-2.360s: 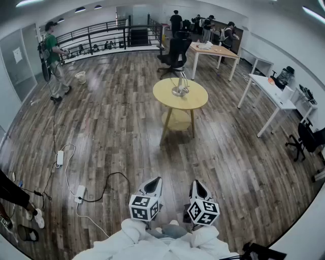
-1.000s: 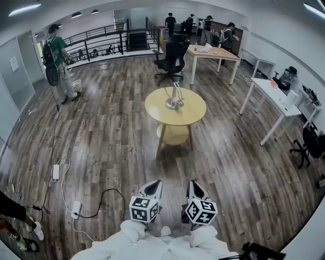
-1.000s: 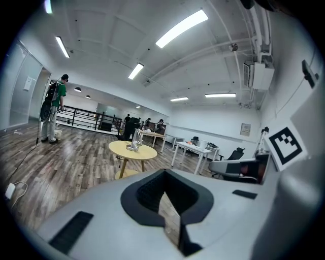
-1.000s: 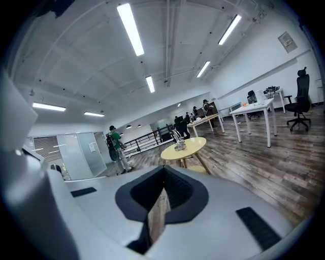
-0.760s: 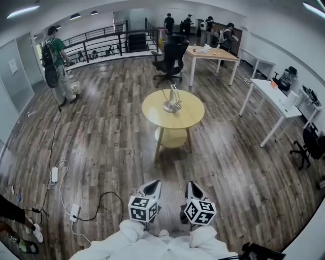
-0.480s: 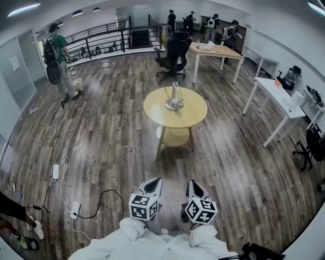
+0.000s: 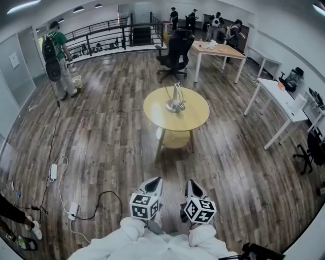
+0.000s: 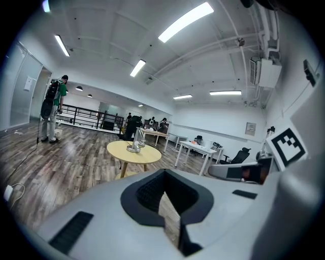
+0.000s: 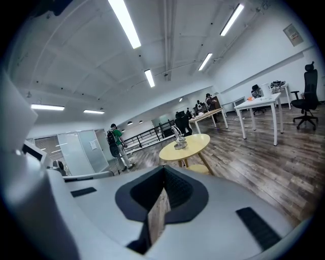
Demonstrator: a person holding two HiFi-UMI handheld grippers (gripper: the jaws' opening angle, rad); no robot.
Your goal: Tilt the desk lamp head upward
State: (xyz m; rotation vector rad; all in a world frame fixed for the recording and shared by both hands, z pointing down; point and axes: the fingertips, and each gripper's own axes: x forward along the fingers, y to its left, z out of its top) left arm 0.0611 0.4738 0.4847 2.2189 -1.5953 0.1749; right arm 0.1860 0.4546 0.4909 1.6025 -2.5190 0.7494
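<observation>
Wood floor; table with desk lamp now nearer, still well ahead of jaws; left gripper, right gripper clenched empty; lamp untouched

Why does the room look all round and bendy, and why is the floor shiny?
Head view: the wide lens bends straight lines, and ceiling lights glare off the wood floor. Left gripper view: black rounded corners. Right gripper view: same curve, with the desk lamp tiny.

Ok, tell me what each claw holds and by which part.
Nothing. Left claw and right claw are shut and empty; the desk lamp stands untouched on the table.
</observation>
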